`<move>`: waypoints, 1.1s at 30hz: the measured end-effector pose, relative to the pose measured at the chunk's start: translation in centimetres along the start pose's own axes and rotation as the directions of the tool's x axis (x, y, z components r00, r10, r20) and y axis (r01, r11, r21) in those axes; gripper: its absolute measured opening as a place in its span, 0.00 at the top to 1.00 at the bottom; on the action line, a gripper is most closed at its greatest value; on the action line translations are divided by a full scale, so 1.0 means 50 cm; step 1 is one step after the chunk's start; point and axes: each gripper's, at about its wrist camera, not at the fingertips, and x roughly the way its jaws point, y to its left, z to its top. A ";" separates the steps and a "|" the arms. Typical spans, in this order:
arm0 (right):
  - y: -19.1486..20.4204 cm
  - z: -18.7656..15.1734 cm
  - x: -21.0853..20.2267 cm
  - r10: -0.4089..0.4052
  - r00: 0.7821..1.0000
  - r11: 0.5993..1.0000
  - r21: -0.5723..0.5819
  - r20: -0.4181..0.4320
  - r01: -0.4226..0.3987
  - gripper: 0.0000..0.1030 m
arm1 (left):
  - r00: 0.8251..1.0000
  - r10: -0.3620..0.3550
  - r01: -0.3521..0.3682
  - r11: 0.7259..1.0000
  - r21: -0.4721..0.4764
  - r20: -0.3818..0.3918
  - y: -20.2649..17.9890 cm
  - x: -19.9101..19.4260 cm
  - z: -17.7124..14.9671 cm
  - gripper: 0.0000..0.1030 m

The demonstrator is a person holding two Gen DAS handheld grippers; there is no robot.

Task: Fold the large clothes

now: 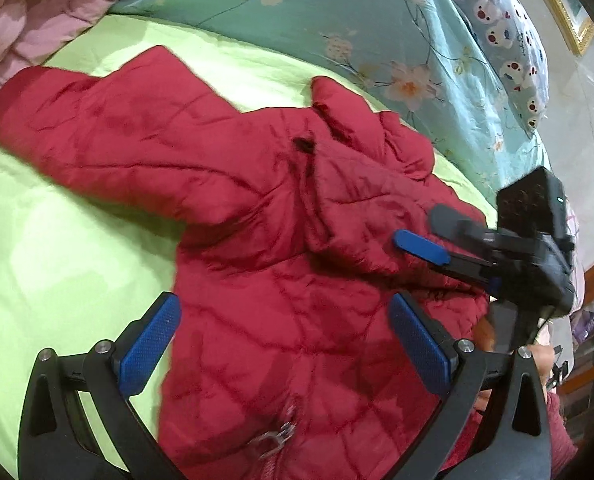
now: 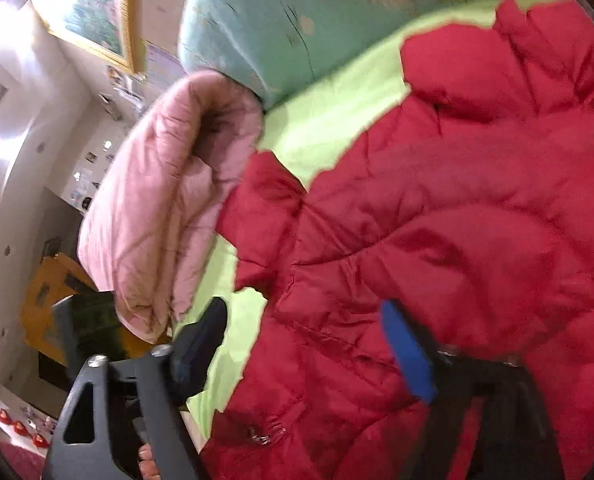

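Left wrist: jacket [image 1: 281, 216] under open tongs [image 1: 285, 348]

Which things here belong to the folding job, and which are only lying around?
For the job:
- red padded jacket
- left claw, open above the jacket
- right claw, open over the jacket

Only lying around:
- pink quilt
- teal flowered quilt
- patterned pillow
- framed picture
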 end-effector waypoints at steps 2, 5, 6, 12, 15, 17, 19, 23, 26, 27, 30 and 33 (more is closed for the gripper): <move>-0.010 0.003 -0.029 0.028 0.999 0.999 0.034 0.031 -0.029 0.20 | 1.000 -0.019 0.019 1.000 0.009 -0.014 -0.016 0.021 0.009 0.00; -0.042 0.006 -0.095 -0.007 0.992 0.997 0.076 0.123 -0.002 0.20 | 0.998 -0.056 0.057 0.998 0.013 -0.040 -0.043 0.061 0.026 0.00; -0.051 0.009 -0.114 -0.036 0.988 0.996 0.086 0.151 0.023 0.21 | 0.997 -0.066 0.067 0.998 0.013 -0.049 -0.050 0.072 0.031 0.00; -0.140 -0.005 -0.256 -0.222 0.926 0.960 0.232 0.305 0.154 0.34 | 0.993 -0.100 0.102 0.994 0.026 -0.058 -0.092 0.146 0.074 0.47; -0.149 -0.011 -0.320 -0.350 0.865 0.929 0.255 0.359 0.270 0.38 | 0.997 -0.051 0.052 0.999 0.010 -0.057 -0.082 0.149 0.078 0.85; -0.141 -0.009 -0.358 -0.462 0.803 0.886 0.243 0.377 0.395 0.40 | 1.000 -0.028 0.028 0.999 0.015 -0.014 -0.068 0.120 0.067 0.86; -0.132 0.000 -0.377 -0.536 0.757 0.844 0.216 0.373 0.491 0.40 | 1.000 0.007 -0.007 0.999 0.032 0.004 -0.052 0.106 0.054 0.86; -0.136 0.014 -0.328 -0.690 0.661 0.708 0.088 0.293 0.701 0.38 | 0.999 -0.001 0.001 1.000 0.009 -0.034 -0.016 0.129 0.036 0.86; -0.223 0.010 -0.245 -0.814 0.566 0.574 0.031 0.129 0.818 0.41 | 0.999 0.004 -0.004 1.000 0.026 -0.038 -0.017 0.139 0.032 0.85; -0.248 0.002 -0.233 -0.813 0.572 0.578 0.027 0.111 0.816 0.41 | 0.999 0.007 -0.006 1.000 0.030 -0.044 -0.019 0.144 0.033 0.85; -0.269 0.004 -0.221 -0.816 0.563 0.571 0.025 0.128 0.821 0.40 | 0.998 0.025 -0.023 0.999 0.040 -0.058 -0.016 0.160 0.031 0.83; -0.274 0.015 -0.226 -0.814 0.569 0.577 0.045 0.116 0.816 0.39 | 0.997 0.010 -0.009 1.000 0.020 -0.071 0.002 0.170 0.032 0.82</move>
